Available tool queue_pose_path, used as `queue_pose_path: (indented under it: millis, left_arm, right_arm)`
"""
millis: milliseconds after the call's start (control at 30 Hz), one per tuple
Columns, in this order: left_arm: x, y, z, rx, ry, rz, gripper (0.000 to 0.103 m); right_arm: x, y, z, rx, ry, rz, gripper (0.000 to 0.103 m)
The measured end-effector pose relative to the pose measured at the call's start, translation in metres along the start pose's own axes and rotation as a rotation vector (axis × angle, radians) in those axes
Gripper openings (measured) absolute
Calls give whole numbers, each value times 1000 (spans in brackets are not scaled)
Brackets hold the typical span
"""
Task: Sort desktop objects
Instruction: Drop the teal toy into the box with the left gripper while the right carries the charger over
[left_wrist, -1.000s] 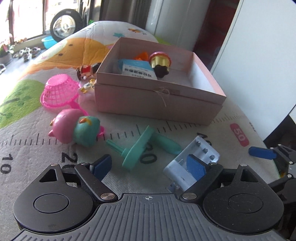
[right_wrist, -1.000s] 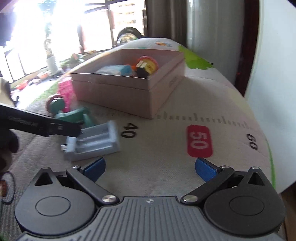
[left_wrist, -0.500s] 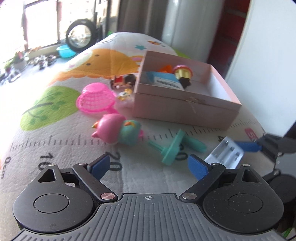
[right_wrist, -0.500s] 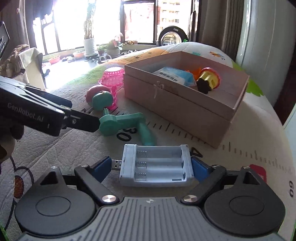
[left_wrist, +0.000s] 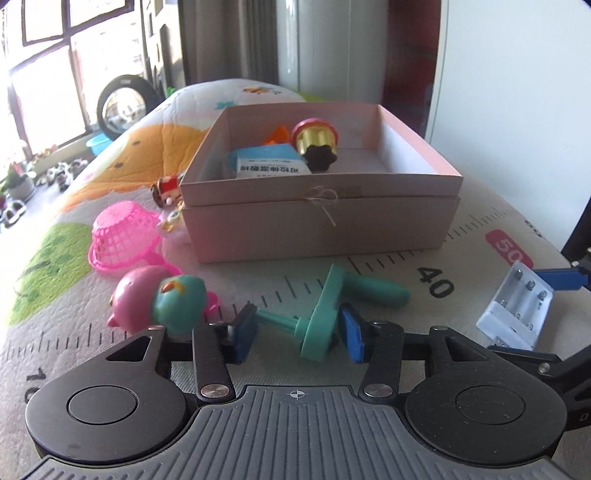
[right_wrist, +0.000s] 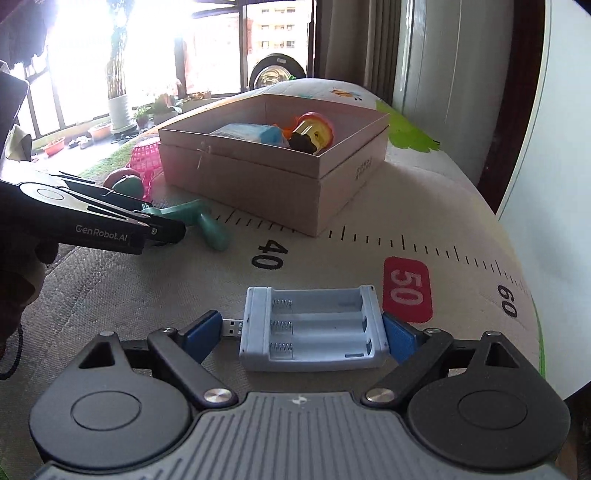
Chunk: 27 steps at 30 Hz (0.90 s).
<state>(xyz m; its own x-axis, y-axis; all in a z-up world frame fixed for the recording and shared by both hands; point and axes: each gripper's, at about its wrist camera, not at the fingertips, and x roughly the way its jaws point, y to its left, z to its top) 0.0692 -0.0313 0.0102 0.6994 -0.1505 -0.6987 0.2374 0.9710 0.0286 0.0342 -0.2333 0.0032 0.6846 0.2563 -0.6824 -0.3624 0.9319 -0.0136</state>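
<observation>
A pink cardboard box (left_wrist: 321, 221) (right_wrist: 280, 184) stands on the mat and holds a blue carton (left_wrist: 269, 162), a red-and-gold toy (left_wrist: 314, 142) and an orange piece. My left gripper (left_wrist: 299, 332) is partly closed around a teal toy (left_wrist: 325, 314) lying on the mat; the right pad touches its disc, the left pad sits at its stem tip. My right gripper (right_wrist: 301, 334) is shut on a light blue battery holder (right_wrist: 314, 332) (left_wrist: 517, 310), with its USB plug against the left pad.
A pink-and-teal round toy (left_wrist: 162, 302), a pink plastic basket (left_wrist: 125, 236) and small figures (left_wrist: 168, 188) lie left of the box. The mat is printed with a ruler, 40 (right_wrist: 269, 254) and 50 (right_wrist: 406, 290). A white panel stands on the right.
My left gripper moved forward and right and narrowed around the teal toy. My right gripper closed on the battery holder, which it now holds farther right, near the 50 mark.
</observation>
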Motion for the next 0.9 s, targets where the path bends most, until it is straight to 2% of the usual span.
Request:
queue_pose_path:
  millis: [267, 433, 567, 733, 833, 900]
  left_arm:
    - [-29, 0, -13, 40, -12, 2, 53]
    - [-73, 4, -10, 41, -91, -28, 53]
    - [-98, 8, 20, 36, -202, -40, 53]
    - [-93, 6, 90, 51, -345, -35, 53]
    - [-63, 11, 126, 12, -307, -98, 81]
    - [-49, 16, 128, -21, -276, -77, 84]
  right_arm:
    - [-6, 16, 8, -38, 3, 36, 91]
    - [-45, 16, 25, -48, -78, 63, 91]
    - [-81, 7, 58, -49, -201, 39, 91]
    - [-109, -13, 119, -37, -362, -12, 91]
    - [-108, -27, 160, 15, -416, -16, 91]
    - [-95, -35, 184, 72, -415, 9, 91]
